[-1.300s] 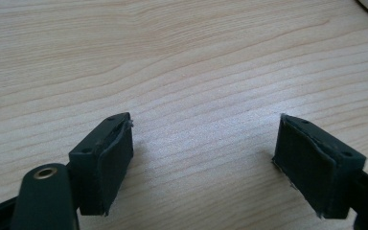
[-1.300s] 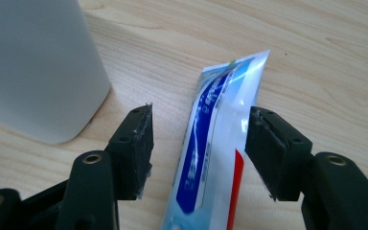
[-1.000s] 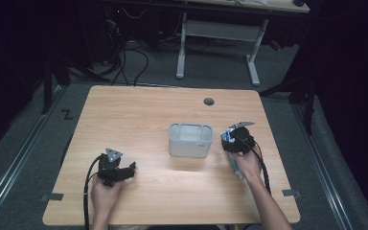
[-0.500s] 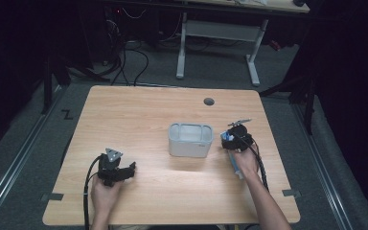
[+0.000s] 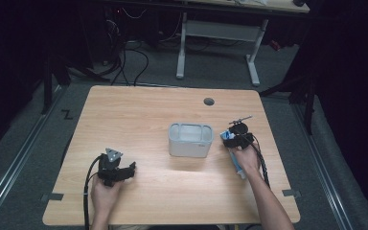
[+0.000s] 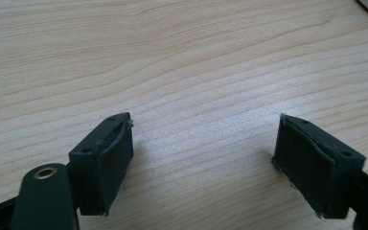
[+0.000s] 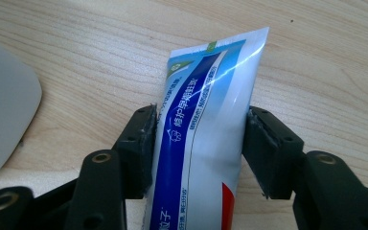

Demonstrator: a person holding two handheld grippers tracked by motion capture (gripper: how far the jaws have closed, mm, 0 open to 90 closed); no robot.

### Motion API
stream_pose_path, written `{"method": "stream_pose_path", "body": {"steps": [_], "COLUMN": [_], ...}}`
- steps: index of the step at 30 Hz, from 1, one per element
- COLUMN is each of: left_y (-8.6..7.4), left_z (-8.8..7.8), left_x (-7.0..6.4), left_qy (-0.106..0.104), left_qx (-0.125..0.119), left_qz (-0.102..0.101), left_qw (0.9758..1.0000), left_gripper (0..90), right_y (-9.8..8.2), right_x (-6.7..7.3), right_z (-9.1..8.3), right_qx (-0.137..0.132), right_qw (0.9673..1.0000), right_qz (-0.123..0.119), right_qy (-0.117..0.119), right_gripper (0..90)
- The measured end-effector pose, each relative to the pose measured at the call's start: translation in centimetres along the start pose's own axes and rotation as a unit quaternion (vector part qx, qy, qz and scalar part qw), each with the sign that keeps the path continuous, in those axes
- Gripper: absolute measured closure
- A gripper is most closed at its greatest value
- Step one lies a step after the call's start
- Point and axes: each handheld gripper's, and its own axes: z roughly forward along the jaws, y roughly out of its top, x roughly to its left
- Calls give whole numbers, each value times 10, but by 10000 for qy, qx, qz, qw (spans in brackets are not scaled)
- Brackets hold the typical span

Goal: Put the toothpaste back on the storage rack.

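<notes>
A blue and white toothpaste tube (image 7: 211, 81) lies flat on the wooden table (image 5: 139, 110), right of a grey-white box (image 5: 190, 140). My right gripper (image 7: 201, 129) straddles the tube's flat end. Its jaws have just been closing, and both pads now touch the tube's edges. In the high view that right gripper (image 5: 231, 137) points down over the toothpaste tube (image 5: 238, 165), whose rest runs under the hand. My left gripper (image 6: 203, 143) stands open over bare wood, nothing between its pads. In the high view the left gripper (image 5: 130, 170) rests near the table's front left.
The box's rounded corner (image 7: 5, 105) lies close on the left in the right gripper view. A round cable hole (image 5: 209, 101) sits at the table's back. A small dark tool (image 5: 239, 120) lies behind the right gripper. A white desk frame (image 5: 218, 36) stands beyond the table.
The right gripper has sunk a little toward the table and shifted slightly left onto the tube. The left gripper has kept still.
</notes>
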Motion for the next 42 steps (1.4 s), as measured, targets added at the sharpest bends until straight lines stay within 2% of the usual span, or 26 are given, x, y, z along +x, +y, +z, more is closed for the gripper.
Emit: {"method": "stream_pose_path", "body": {"steps": [7,13,17,20,25,32,35,38,42], "left_y": [0,0,0,0,0,0,0,0,0], "left_z": [0,0,0,0,0,0,0,0,0], "left_x": [0,0,0,0,0,0,0,0,0], "left_qy": [-1,-3,-4,-3,-7,-5,-4,1,1], "left_qx": [-1,-1,-2,-1,-2,-1,0,-1,-2], "left_qz": [-3,-4,-5,-4,-9,-4,-4,0,-3], "left_qw": [10000,10000,10000,10000,10000,10000,10000,10000,10000], "left_gripper": [216,215,216,216,216,216,217,217,218], "right_y": [2,4,6,6,10,11,11,10,10], "right_x": [-7,-8,-13,-15,-12,-10,-10,-12,-13], "right_z": [-1,-2,-2,-2,-1,5,3,0,-7], "right_qx": [112,221,359,420,648,764,724,648,434], "right_qw": [9998,9997,9992,9988,9977,9968,9970,9974,9979], "right_qz": [44,-56,-49,-53,-164,-204,-255,-273,-272], "right_qy": [184,131,183,225,124,107,88,185,389], "right_gripper": [522,581,642,650,643,643,679,728,737]}}
